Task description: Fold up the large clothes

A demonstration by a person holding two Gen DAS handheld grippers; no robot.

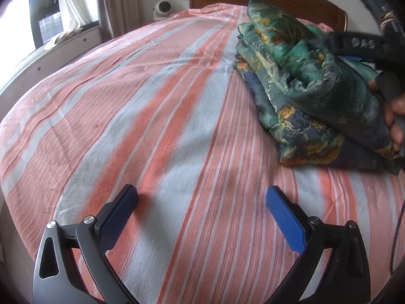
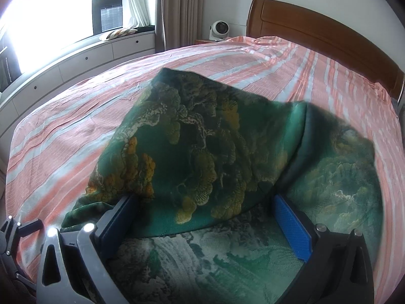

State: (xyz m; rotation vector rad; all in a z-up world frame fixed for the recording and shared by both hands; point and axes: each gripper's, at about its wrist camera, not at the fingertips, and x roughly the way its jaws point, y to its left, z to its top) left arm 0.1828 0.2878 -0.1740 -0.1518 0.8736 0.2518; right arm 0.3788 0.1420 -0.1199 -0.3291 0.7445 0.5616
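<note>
Green printed cloth (image 2: 202,152) lies bunched on the striped bed (image 1: 126,101), at two o'clock from my left gripper (image 1: 201,197), whose jaws stand spread and empty. My right gripper (image 2: 202,210) has its jaws wide around a fold; whether they pinch it I cannot tell.

— What is carrying everything?
— A bed (image 1: 141,106) is wearing a wrinkled pink-and-grey striped sheet (image 2: 316,71).
— And lying on it?
— A folded green patterned garment (image 2: 202,152) is resting directly on the sheet.

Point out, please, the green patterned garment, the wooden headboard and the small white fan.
green patterned garment (image 2: 202,147), right wrist view, top fold
wooden headboard (image 2: 316,33), right wrist view, upper panel
small white fan (image 2: 219,30), right wrist view, round face
</note>
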